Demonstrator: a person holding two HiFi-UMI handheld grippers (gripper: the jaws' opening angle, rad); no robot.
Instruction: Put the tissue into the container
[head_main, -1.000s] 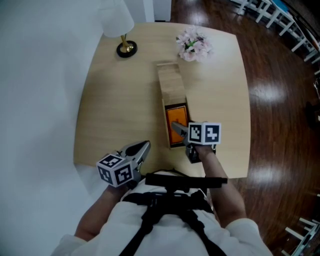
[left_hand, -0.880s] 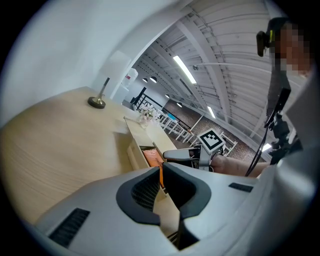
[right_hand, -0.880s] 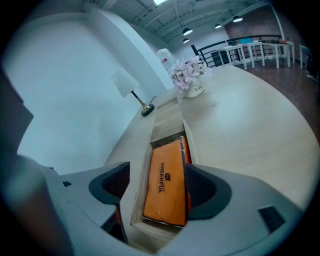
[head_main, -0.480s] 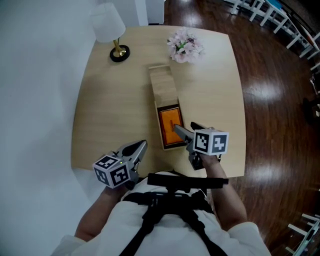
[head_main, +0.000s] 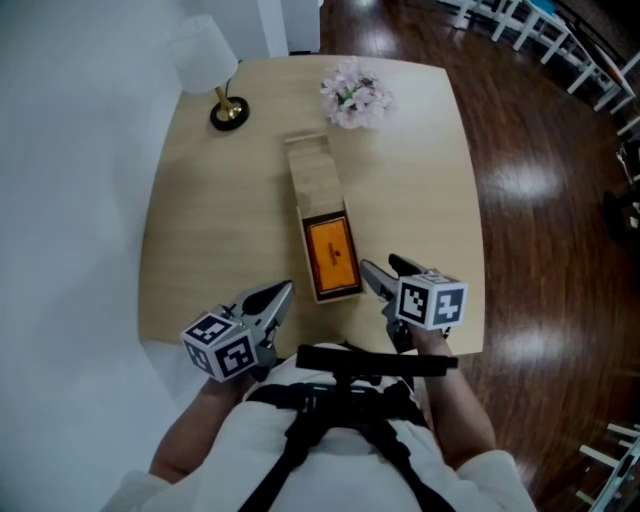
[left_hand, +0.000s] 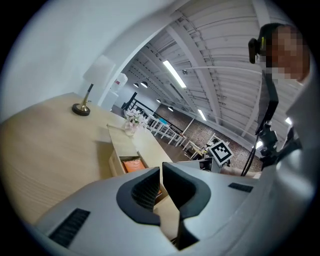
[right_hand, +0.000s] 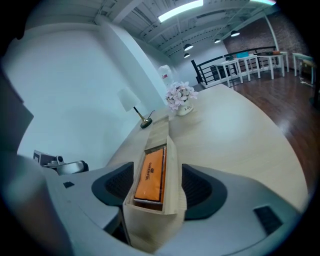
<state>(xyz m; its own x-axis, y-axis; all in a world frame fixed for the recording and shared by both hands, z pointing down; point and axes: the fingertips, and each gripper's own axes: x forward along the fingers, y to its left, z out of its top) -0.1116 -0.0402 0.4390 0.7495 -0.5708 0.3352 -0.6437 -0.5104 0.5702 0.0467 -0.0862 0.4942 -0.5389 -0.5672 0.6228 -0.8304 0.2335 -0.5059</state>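
Observation:
A long light-wood container (head_main: 310, 175) lies down the middle of the table, its far half lidded. An orange tissue pack (head_main: 332, 255) rests flat in its open near half. My right gripper (head_main: 380, 266) hovers just right of the container's near end. Its jaws are closing and the pads touch nothing. In the right gripper view the container (right_hand: 172, 155) and tissue pack (right_hand: 152, 172) line up with the gap of the right gripper (right_hand: 157, 192). My left gripper (head_main: 282, 292) hangs over the near left edge, jaws together and empty. The left gripper view shows the left gripper (left_hand: 161, 170) and tissue pack (left_hand: 131, 165).
A white-shaded lamp (head_main: 205, 65) stands at the far left corner of the round-cornered wooden table (head_main: 210, 230). A small pot of pink flowers (head_main: 352, 95) sits beyond the container. Dark wood floor surrounds the table on the right; a white wall is on the left.
My right gripper has drawn back from over the tissue pack toward the near edge, right of the container. The tissue pack stays in the container. The left gripper has hardly moved.

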